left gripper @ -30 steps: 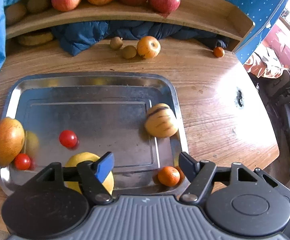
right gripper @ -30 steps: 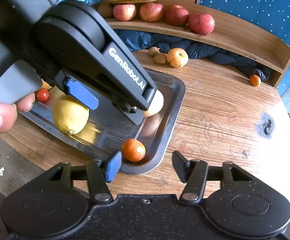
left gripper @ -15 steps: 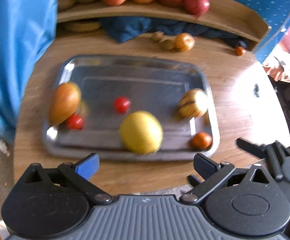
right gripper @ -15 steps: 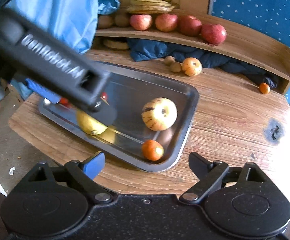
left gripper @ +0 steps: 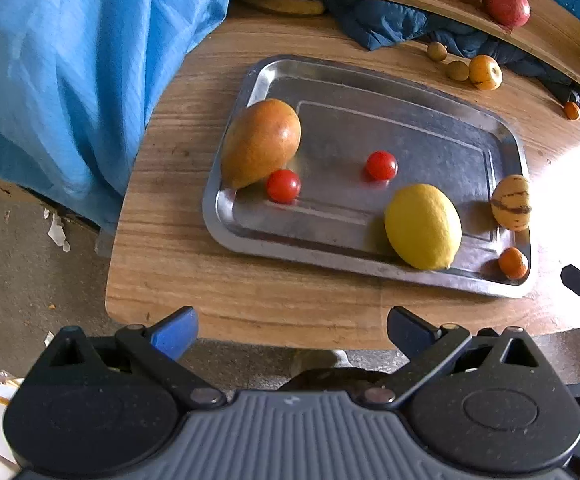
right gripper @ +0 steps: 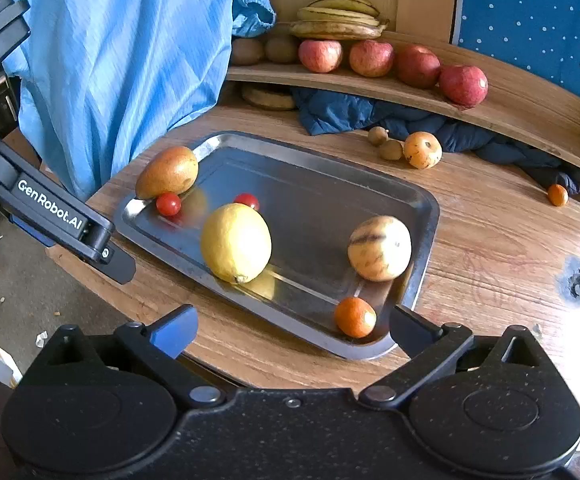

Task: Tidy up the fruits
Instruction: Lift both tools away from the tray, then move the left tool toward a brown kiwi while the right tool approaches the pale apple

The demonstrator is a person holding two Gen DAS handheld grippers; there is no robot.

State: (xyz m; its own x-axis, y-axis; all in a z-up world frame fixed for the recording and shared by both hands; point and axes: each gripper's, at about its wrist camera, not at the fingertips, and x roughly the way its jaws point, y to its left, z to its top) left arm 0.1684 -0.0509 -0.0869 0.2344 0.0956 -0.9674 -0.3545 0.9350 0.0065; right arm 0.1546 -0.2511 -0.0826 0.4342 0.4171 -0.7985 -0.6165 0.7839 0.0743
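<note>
Both tools are standing clear of the work. The left gripper (left gripper: 291,328) is hanging over the near table edge, its jaws having just been opening and now spread wide with nothing between them. The right gripper (right gripper: 293,328) likewise has jaws that have just been opening, empty, wide apart, with the small orange (right gripper: 354,317) lying just ahead of its right finger.

The fruit is sitting loose on the steel tray (right gripper: 421,200): the lemon (right gripper: 236,243) near the front rim, the striped melon (right gripper: 379,248) to its right, two cherry tomatoes (right gripper: 168,203) by the mango (right gripper: 168,171), which is resting on the far-left rim.

Risks, as judged:
- Round fruit on smooth metal — any nudge is likely sending it rolling.
- The tray is lying close to the table edge — a push could be tipping it off.
- Tomatoes are bruising easily under a hard squeeze.
</note>
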